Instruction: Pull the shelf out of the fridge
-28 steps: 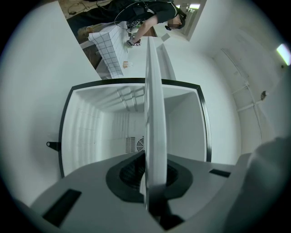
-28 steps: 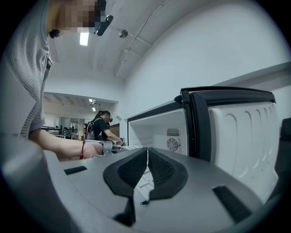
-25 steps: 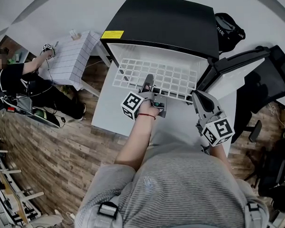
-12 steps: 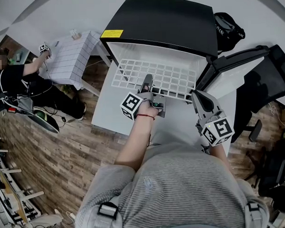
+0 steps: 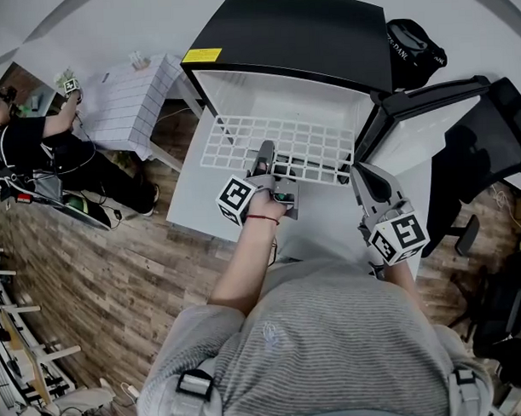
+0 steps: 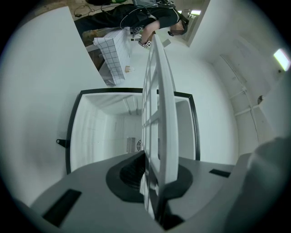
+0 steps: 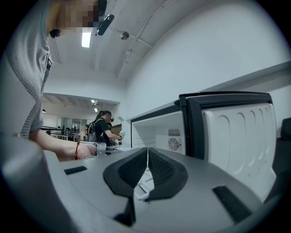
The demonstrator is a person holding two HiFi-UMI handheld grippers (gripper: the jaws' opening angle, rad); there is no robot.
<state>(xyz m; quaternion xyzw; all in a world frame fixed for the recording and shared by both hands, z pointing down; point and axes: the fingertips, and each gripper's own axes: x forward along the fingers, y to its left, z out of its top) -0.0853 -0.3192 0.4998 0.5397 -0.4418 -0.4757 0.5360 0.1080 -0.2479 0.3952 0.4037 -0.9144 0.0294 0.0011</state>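
**Wire shelf (image 5: 301,146) drawn slightly further out of the fridge (image 5: 297,31)**
Head view: the left tool (image 5: 265,156) has backed off a little with the shelf, so extraction appears well advanced. Left gripper view: jaws nearly together, clamped on the shelf's front edge. Right gripper view: the right tool (image 7: 146,173) is closed, holds nothing and idles beside the shelf.

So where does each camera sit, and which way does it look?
Head view: on the head, looking down at fridge, shelf, arms, left gripper, right gripper.
Left gripper view: on it, facing into the fridge; jaws clamp the shelf.
Right gripper view: on it, facing the open fridge; shut jaws, left arm.
All three show the fridge.
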